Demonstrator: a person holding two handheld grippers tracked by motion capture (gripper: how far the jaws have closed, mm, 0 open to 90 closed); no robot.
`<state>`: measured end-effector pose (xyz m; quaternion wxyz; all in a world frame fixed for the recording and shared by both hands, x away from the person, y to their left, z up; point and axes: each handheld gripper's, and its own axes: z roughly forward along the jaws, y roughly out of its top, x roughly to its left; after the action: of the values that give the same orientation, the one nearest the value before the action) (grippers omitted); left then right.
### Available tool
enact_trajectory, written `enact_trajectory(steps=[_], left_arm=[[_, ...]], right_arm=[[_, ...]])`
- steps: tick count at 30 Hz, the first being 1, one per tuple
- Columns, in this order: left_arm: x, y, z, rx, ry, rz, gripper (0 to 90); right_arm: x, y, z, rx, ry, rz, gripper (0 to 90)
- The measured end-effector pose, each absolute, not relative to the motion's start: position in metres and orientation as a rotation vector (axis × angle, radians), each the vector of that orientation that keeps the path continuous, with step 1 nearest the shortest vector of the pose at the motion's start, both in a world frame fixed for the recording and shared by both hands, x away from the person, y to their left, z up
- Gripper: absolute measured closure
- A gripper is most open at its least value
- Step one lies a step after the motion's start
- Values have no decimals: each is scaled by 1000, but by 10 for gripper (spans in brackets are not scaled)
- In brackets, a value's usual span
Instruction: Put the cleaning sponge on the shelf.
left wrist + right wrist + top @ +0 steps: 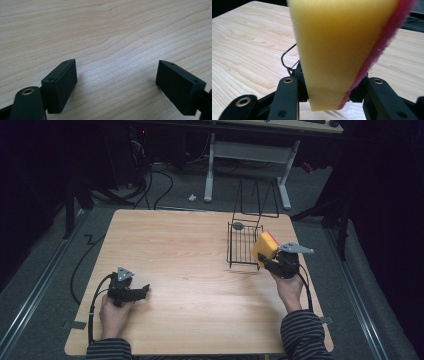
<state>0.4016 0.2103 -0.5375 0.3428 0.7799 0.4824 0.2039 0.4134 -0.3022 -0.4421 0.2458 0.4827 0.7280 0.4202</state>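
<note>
Setting: dim workroom, pale wooden surface [190, 270] with a black wire rack [244, 244] near its far right corner.
Right tool: right tool [268, 263] is clamped on a yellow sponge [337, 50] with a pink scouring face, held just at the rack's right side, above the surface.
Left tool: left tool [116, 82] rests by the near left corner, jaws wide apart, nothing between them.
Risk, grip: the jaws pinch only the sponge's lower end; soft foam may bend or slide out.
Risk, rack: the light wire frame may tip or skid if the sponge snags a wire, with no tool steadying it.
</note>
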Motion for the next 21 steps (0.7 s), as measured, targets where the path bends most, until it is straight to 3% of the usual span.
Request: enact_trajectory(steps=[21], left_arm=[[401,210,-537,2028,1253,530,178]], right_arm=[[447,-280,-440,1283,2007,1103,615]])
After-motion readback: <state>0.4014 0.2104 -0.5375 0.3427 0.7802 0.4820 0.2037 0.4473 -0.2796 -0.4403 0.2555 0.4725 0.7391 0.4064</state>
